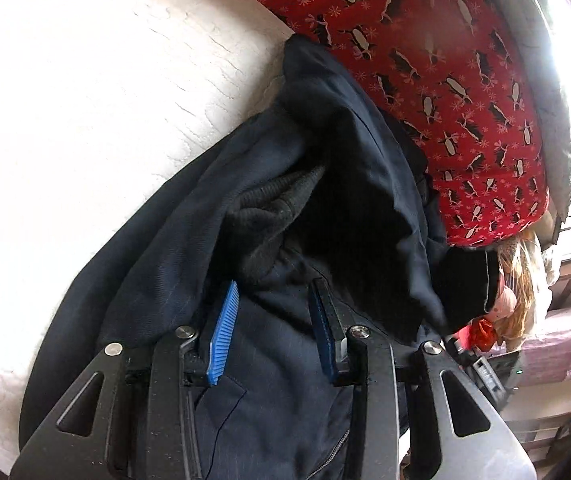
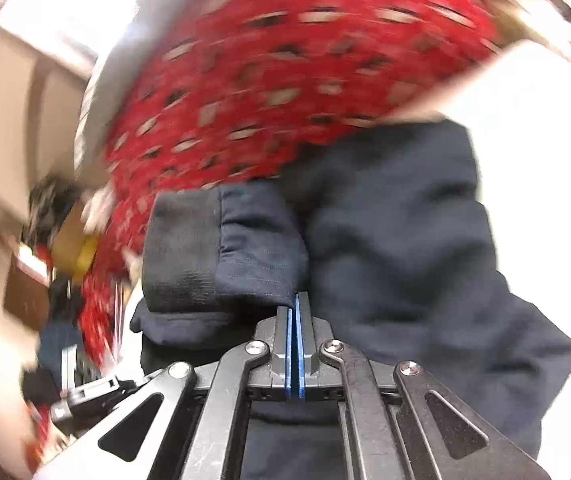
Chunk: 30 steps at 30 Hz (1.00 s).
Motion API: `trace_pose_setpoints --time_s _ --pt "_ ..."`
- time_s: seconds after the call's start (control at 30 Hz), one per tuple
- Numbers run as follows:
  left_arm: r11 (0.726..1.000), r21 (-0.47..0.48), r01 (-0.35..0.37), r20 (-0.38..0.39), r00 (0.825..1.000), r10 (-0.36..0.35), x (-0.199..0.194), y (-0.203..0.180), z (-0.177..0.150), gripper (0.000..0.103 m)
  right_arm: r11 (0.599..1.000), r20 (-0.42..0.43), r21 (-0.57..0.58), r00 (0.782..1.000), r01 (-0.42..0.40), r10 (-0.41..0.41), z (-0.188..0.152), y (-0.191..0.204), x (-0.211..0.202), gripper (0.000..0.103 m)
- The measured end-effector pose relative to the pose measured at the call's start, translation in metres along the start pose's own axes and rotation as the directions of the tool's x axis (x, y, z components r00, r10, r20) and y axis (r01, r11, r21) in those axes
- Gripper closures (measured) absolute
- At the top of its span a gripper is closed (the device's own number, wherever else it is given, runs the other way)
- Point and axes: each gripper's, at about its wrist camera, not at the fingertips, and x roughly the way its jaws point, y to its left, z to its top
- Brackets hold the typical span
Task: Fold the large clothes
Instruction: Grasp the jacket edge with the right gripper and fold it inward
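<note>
Jacket (image 1: 213, 208): dark navy, fine-weave cloth, lying bunched on a white textured cover (image 1: 85, 100). A black ribbed cuff (image 1: 273, 196) sits within the folds, next to a deep dark fold. A stitched seam and part of a zip show near the lower edge of the left view. The far edge of the jacket lies against a red cloth (image 1: 425, 60) printed with penguins and snowflakes.

Left gripper (image 1: 273, 316): jaws stand wide apart, blue pads facing each other, over the navy cloth. Nothing is pinched between them.

Right gripper (image 2: 295, 320): jaws pressed together, blue pads meeting with a thin edge of the jacket (image 2: 385, 240) at their tips; it appears clamped on the cloth beside a stitched hem. A ribbed cuff (image 2: 181, 252) lies just left of the tips. The right view is blurred, so the red cloth (image 2: 285, 80) shows only as streaked pattern.

Clutter at the frame edges is too blurred to identify.
</note>
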Motion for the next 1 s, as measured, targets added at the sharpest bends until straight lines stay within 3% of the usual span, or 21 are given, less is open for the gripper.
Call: trace_pose_setpoints --time_s 0.1,0.2,0.23,0.3,0.37,0.47,0.53,0.63,0.67,0.7,0.73,0.8,0.87,0.9,0.97,1.0 --pt "1.000 -0.009 0.003 0.008 1.000 -0.003 -0.005 0.001 0.000 0.070 0.982 -0.021 0.186 0.999 -0.027 0.031 -0.007 -0.045 -0.008 0.097" --pt "0.996 -0.035 0.081 0.023 0.997 -0.080 -0.019 -0.001 -0.002 0.070 0.975 0.004 0.220 0.999 -0.036 0.036 -0.012 -0.057 -0.020 0.096" --pt "0.993 -0.036 0.111 0.031 0.993 -0.110 -0.023 -0.005 -0.001 0.070 0.973 0.017 0.222 0.998 -0.060 0.058 -0.012 -0.057 -0.024 0.091" --pt "0.990 -0.006 0.138 0.047 0.989 -0.138 -0.026 -0.018 0.004 0.069 0.974 0.031 0.212 0.996 -0.085 0.080 -0.009 -0.054 -0.027 0.061" --pt "0.991 0.024 0.128 0.060 0.990 -0.129 -0.024 -0.030 0.012 0.051 0.976 0.052 0.197 0.996 -0.088 0.079 -0.004 -0.048 -0.028 0.056" --pt "0.996 0.017 0.091 0.057 0.994 -0.092 -0.003 -0.038 0.030 0.049 0.979 0.051 0.202 0.998 -0.036 0.026 0.008 -0.047 -0.017 0.055" --pt "0.995 -0.040 0.091 0.021 0.996 -0.090 0.018 -0.035 0.045 0.049 0.971 0.029 0.238 1.000 -0.011 0.004 0.014 -0.049 -0.005 0.054" --pt "0.988 -0.113 0.102 0.036 0.995 -0.098 0.035 -0.031 0.065 0.052 0.959 0.018 0.284 1.000 -0.011 0.006 0.019 -0.052 0.006 0.054" --pt "0.987 -0.124 0.103 0.049 0.994 -0.097 0.035 -0.030 0.069 0.071 0.960 0.019 0.280 1.000 -0.023 0.018 0.022 -0.050 0.008 0.055" --pt "0.987 -0.126 0.098 0.062 0.994 -0.091 0.034 -0.030 0.074 0.090 0.965 0.017 0.260 1.000 -0.026 0.022 0.024 -0.047 0.008 0.071" --pt "0.988 -0.113 0.104 0.063 0.993 -0.098 0.031 -0.031 0.078 0.101 0.971 0.020 0.238 0.999 -0.033 0.029 0.026 -0.045 0.008 0.084" --pt "0.991 -0.079 0.109 0.112 0.989 -0.100 0.011 -0.035 0.074 0.101 0.979 0.029 0.186 0.996 -0.084 0.080 0.032 -0.035 0.000 0.088" --pt "0.995 -0.029 0.097 0.123 0.988 -0.093 -0.002 -0.036 0.064 0.101 0.965 0.082 0.158 0.976 -0.211 0.200 0.033 -0.024 -0.022 0.088" --pt "0.997 -0.009 0.072 0.126 0.990 -0.070 -0.007 -0.033 0.057 0.101 0.963 0.093 0.134 0.970 -0.234 0.223 0.032 -0.019 -0.031 0.088" --pt "1.000 -0.005 0.013 0.106 0.994 -0.013 -0.002 -0.019 0.046 0.101 0.965 0.094 0.103 0.969 -0.239 0.230 0.022 -0.015 -0.042 0.088" --pt "1.000 -0.021 -0.001 0.077 0.997 0.003 0.009 -0.011 0.045 0.101 0.972 0.059 0.108 0.978 -0.207 0.202 0.014 -0.019 -0.037 0.088"
